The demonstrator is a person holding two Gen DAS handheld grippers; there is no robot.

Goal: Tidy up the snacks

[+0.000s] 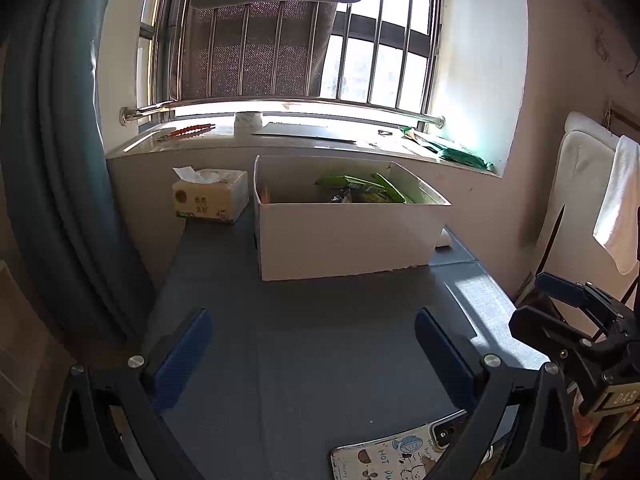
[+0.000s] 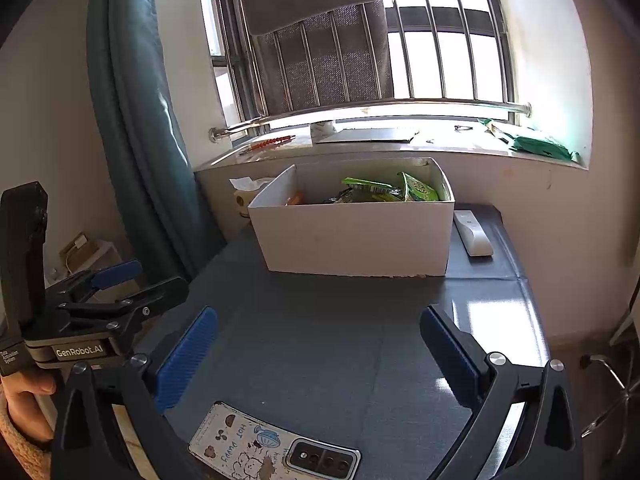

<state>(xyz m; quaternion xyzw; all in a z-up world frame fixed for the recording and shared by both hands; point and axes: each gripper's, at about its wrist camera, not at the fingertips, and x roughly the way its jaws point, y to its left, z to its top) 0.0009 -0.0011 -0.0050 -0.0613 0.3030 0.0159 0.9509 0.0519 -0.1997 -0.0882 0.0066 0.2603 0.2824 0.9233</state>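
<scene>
— Sunlit window (image 1: 304, 40) with bars fills the back wall, and under it the sill (image 1: 304, 142) runs wide, with the grey counter (image 1: 320, 340) below that. How far along would you say the tidying is?

— Nearly done, by the look of it. The white box (image 1: 344, 236) stands at the back of the counter, against the wall under the sill, and the green snack packets (image 2: 384, 192) are already piled inside it. I see no loose snacks on the counter itself.

— Anything left out?

— Possibly. Green packaging (image 2: 536, 144) lies on the right end of the sill, well apart from the box. I cannot tell whether it is a snack or just a wrapper.

— And the smaller things?

— A tissue pack (image 1: 212, 196) sits just beside the box on its left, a white remote (image 2: 472, 232) just beside it on the right, and a phone (image 2: 272, 444) lies at the near edge. None of those belong to the job.

— The grippers?

— The left gripper (image 1: 312, 344) and right gripper (image 2: 320, 344) both hover over bare counter, jaws spread wide, gripping nothing.
</scene>
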